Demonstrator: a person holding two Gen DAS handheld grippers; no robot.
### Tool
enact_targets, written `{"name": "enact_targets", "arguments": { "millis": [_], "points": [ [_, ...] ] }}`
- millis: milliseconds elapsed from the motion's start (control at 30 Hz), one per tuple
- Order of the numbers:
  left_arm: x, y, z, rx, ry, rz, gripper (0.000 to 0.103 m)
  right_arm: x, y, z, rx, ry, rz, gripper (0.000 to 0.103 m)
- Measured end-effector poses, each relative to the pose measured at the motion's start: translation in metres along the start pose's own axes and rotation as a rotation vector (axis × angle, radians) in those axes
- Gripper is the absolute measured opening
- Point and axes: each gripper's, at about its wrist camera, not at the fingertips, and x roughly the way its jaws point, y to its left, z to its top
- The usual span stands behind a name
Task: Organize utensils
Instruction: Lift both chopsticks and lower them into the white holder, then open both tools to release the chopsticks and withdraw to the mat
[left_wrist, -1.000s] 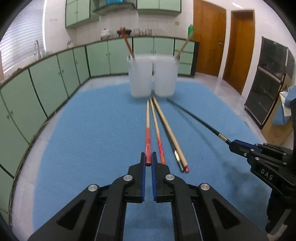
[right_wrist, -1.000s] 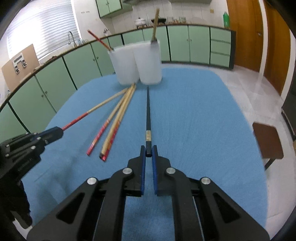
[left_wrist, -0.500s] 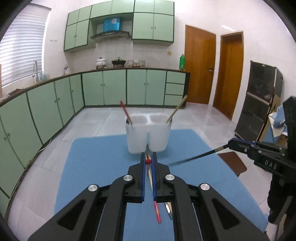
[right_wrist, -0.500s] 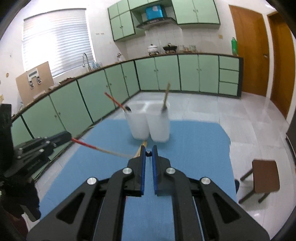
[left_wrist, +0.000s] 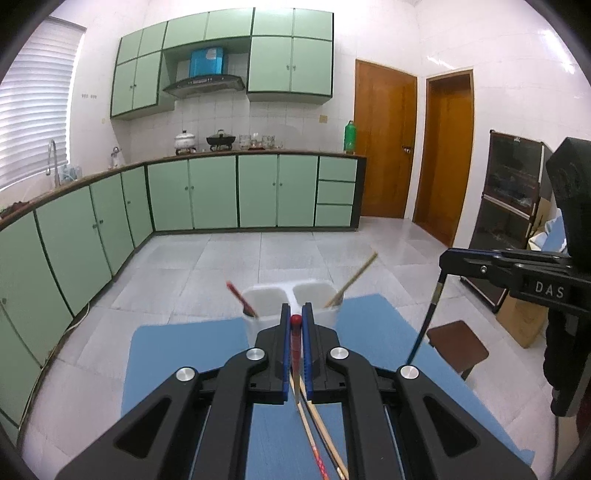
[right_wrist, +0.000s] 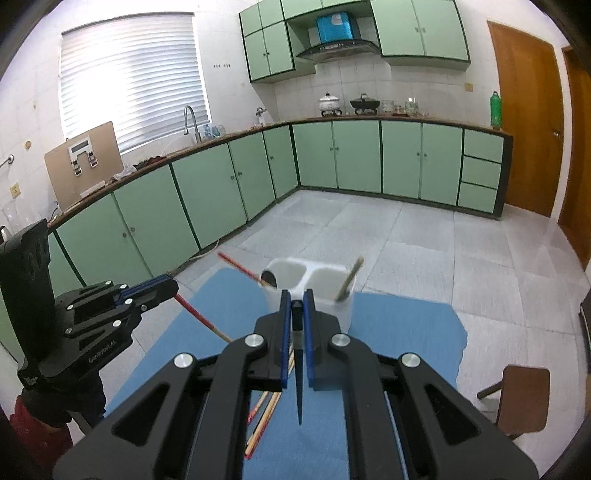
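My left gripper (left_wrist: 295, 317) is shut on a red-ended chopstick (left_wrist: 295, 345) that hangs down, well above the blue mat (left_wrist: 177, 354). My right gripper (right_wrist: 296, 304) is shut on a black chopstick (right_wrist: 298, 384), also hanging down; it also shows in the left wrist view (left_wrist: 428, 317). Two white cups (left_wrist: 291, 295) stand side by side at the mat's far edge. The left cup holds a red chopstick (left_wrist: 238, 297), the right cup a wooden one (left_wrist: 354, 277). Loose chopsticks (left_wrist: 321, 435) lie on the mat below.
A brown stool (left_wrist: 456, 347) stands on the floor right of the table. Green kitchen cabinets (left_wrist: 221, 192) run along the back and left walls. The left gripper's body (right_wrist: 85, 325) sits at the left of the right wrist view.
Both grippers have risen from the mat, each carrying its chopstick, and tilted up so the chopsticks now hang downward. The cups appear lower and smaller in both views.
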Motion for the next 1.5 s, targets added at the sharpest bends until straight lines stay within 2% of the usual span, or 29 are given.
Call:
{"name": "enact_targets", "arguments": {
  "millis": [233,367,500,633,833,900,1000,1033,1100,1200,1367,1400,1500],
  "points": [
    [-0.011,-0.003,0.056,0.018,-0.129,0.0,0.006,-0.005,-0.007,0.063,0.011,-0.104,0.032,0.006],
    [-0.006,-0.005,0.09,0.043,-0.197,0.018,0.006,-0.001,-0.012,0.103,-0.005,-0.178,-0.004,0.006],
    [0.016,-0.006,0.106,0.06,-0.192,0.034,0.006,0.014,-0.021,0.124,-0.004,-0.213,-0.05,0.006],
    [0.048,-0.006,0.101,0.061,-0.162,0.051,0.006,0.046,-0.037,0.127,0.022,-0.194,-0.081,0.006],
    [0.093,0.0,0.077,0.037,-0.071,0.048,0.006,0.095,-0.046,0.102,0.041,-0.08,-0.078,0.006],
    [0.098,0.004,0.07,0.021,-0.053,0.045,0.01,0.1,-0.048,0.094,0.05,-0.072,-0.079,0.009],
    [0.095,0.007,0.061,0.024,-0.045,0.052,0.021,0.095,-0.05,0.084,0.059,-0.08,-0.088,0.011],
    [0.092,0.007,0.059,0.024,-0.044,0.055,0.025,0.093,-0.05,0.082,0.062,-0.084,-0.089,0.014],
    [0.084,0.011,0.056,0.012,-0.045,0.055,0.032,0.084,-0.051,0.077,0.071,-0.097,-0.1,0.03],
    [0.067,0.011,0.045,-0.006,-0.056,0.051,0.043,0.064,-0.053,0.063,0.087,-0.132,-0.11,0.042],
    [0.035,0.008,0.004,-0.032,-0.042,0.054,0.06,0.03,-0.051,0.016,0.098,-0.147,-0.123,0.061],
    [0.031,0.007,-0.003,-0.034,-0.036,0.056,0.06,0.025,-0.048,0.001,0.097,-0.143,-0.127,0.068],
    [0.02,0.003,-0.037,-0.046,0.007,0.058,0.064,0.017,-0.041,-0.034,0.098,-0.123,-0.142,0.082]
  ]
}}
